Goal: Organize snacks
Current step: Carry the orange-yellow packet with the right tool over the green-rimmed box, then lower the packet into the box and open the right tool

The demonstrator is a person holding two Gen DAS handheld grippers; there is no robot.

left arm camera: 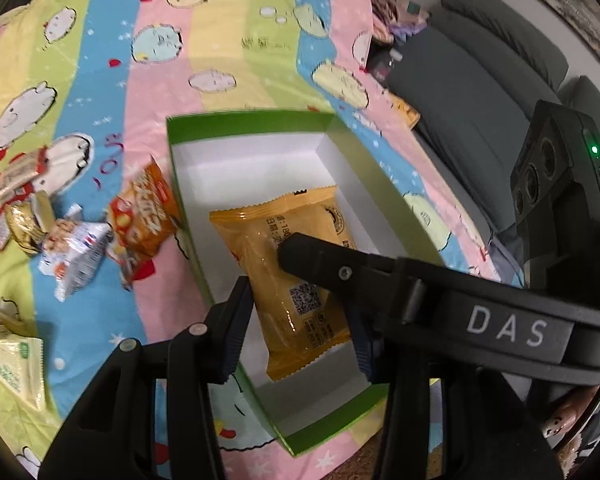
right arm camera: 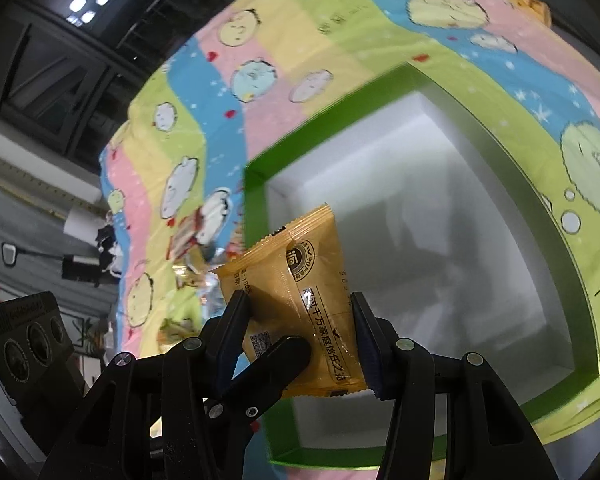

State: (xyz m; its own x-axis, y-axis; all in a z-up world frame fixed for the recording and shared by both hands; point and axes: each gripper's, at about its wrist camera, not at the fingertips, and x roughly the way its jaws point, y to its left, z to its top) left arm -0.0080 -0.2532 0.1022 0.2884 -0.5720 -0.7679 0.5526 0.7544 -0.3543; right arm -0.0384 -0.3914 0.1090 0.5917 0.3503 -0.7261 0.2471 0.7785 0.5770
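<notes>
A cartoon-print cloth (left arm camera: 228, 60) in pink, blue, yellow and green stripes covers the surface, and on it sits an open green-rimmed box (left arm camera: 182, 184) with a white inside. Above the box's white floor hangs an orange snack packet (right arm camera: 300, 304), printed with a code square and a round seal, and both tools pinch it at once. The right tool (right arm camera: 300, 344) clamps the packet's lower half across its width between both pads, with the packet standing up from it over the near corner of the box. The left tool (left arm camera: 296, 328) has its two pads pressed against the packet's sides near the bottom edge; one black finger of the right tool crosses in front of the wrapper in the left wrist view. Left of the box, just beside its wall, lies an orange chip bag (left arm camera: 144, 216), then a silver-white packet (left arm camera: 76, 256), a gold-wrapped sweet (left arm camera: 24, 220) and what seems to be a red-and-white wrapper (left arm camera: 18, 174), blurred. A pale green sachet (left arm camera: 18, 368) lies nearer the left edge
</notes>
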